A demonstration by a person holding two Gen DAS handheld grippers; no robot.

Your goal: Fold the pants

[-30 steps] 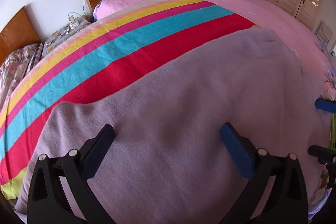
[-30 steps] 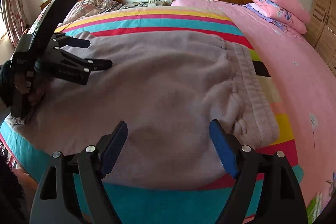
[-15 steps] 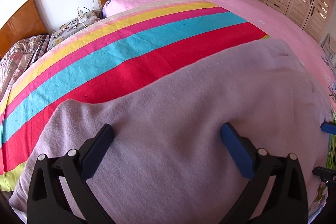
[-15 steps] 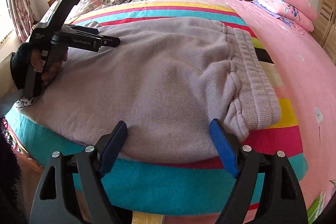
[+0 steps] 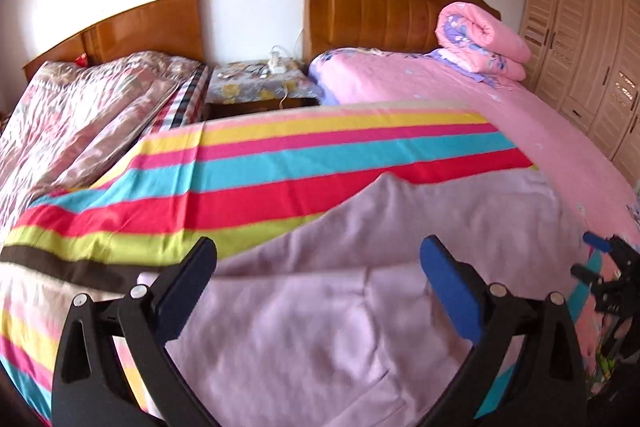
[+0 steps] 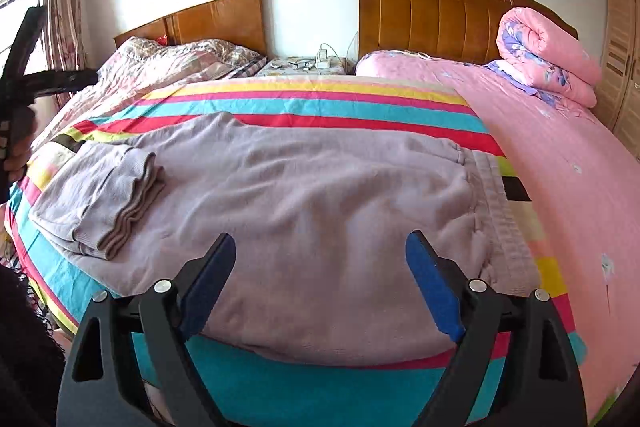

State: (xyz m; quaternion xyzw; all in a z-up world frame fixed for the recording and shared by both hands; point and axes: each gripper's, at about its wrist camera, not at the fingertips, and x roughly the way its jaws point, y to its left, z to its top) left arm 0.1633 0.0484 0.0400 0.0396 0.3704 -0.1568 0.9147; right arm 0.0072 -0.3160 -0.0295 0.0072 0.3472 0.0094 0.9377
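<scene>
Pants [image 6: 320, 195] are spread across the striped sheet [image 6: 320, 107] on the bed, mauve sweatpants with the elastic waistband [image 6: 500, 211] over at 3 o'clock in your right wrist view. The leg cuffs [image 6: 120, 203] are folded back onto the legs at 9 o'clock.

Stuff around you: rolled pink quilt [image 6: 548, 55] up at 1 o'clock against the wooden headboard [image 6: 440, 11], and a nightstand [image 5: 256, 87] with a power strip [image 5: 277, 65] and cables between the two beds at 12. Second bed [image 5: 80, 107] with a floral cover sits at 10 o'clock, wooden wardrobe [image 5: 588, 67] at 2. Nothing's lying on the pants besides their own fold. No containers in sight, and I can't read any writing anywhere.

Your right gripper [image 6: 320, 279] is spread wide, blue pads apart, holding nothing, hanging over the near edge of the pants. Your left gripper [image 5: 320, 279] is the same deal, wide apart and empty over the fabric. From the right view it shows up at the far 9 o'clock edge with your hand [image 6: 16, 155] on it.
</scene>
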